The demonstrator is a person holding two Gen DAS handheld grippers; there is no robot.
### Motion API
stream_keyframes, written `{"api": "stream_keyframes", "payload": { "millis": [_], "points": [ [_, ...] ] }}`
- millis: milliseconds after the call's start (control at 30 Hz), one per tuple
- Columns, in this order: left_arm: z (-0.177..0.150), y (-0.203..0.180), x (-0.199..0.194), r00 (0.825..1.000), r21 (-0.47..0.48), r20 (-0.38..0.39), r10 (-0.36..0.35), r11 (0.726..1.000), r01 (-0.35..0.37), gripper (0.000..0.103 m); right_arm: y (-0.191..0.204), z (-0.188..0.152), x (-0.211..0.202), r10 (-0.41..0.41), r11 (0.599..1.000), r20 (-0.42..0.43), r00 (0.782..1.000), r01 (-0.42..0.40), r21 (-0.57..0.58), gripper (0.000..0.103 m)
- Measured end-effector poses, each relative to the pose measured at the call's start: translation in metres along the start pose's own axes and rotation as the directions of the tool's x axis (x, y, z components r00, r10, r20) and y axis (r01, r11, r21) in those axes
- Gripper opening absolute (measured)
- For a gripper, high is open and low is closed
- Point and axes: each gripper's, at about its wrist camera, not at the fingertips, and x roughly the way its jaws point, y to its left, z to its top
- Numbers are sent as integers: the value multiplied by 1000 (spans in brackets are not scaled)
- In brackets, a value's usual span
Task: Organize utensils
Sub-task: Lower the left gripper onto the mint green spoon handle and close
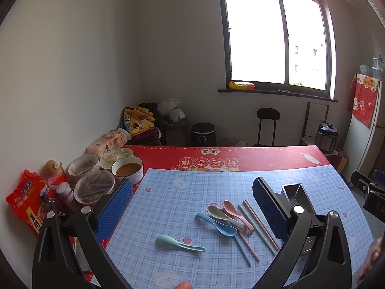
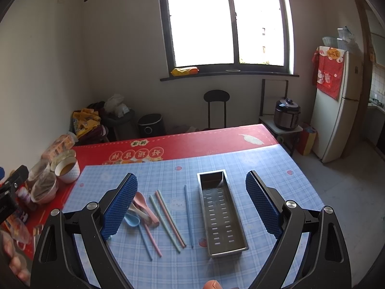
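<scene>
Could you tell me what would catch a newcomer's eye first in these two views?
Probably the pastel spoons and chopsticks scattered across the blue checked mat, left of the empty metal tray. Both the left gripper and the right gripper hang open above them. Behind, a bright window dominates the far wall.

Open mat (image 2: 264, 168) around empty tray (image 2: 238, 226)

Pastel spoons (image 1: 223, 216) and chopsticks (image 2: 168, 219) beside empty steel tray (image 2: 220, 216)
</scene>
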Motion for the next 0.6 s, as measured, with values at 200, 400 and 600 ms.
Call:
{"api": "stream_keyframes", "payload": {
  "millis": [200, 400, 600],
  "points": [
    [3, 6, 1, 999, -28, -29, 32, 999, -33, 98, -23, 4, 5, 27, 999, -1, 1000, -27, 32, 89],
    [-11, 20, 18, 977, -50, -135, 164, 984, -172, 96, -51, 4, 23, 108, 994, -16, 994, -108, -2, 89],
    [-56, 46, 45, 920, -210, -365, 141, 950, -229, 73, -66, -9, 55, 157, 984, -95, 983, -164, -72, 89]
  ]
}}
